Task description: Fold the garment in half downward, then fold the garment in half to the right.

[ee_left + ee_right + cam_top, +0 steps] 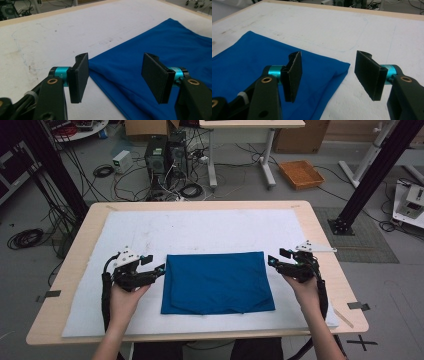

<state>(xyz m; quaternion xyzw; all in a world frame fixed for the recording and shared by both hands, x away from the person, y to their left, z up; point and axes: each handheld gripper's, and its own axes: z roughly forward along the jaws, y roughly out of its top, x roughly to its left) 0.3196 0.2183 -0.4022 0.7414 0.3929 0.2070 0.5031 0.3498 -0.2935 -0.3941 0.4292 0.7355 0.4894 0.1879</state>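
Left gripper [159,268] jaws spread, just beside blue cloth [217,282] left edge; right gripper [272,260] spread too, at far right corner. Cloth flat mid-desk [320,227], long axis left-right, between both, equally near.

High view above person's side, facing forward and down over whole tabletop [320,227], left gripper view low and close, facing blue cloth [160,50] left edge, right gripper view likewise, right corner, all share cloth
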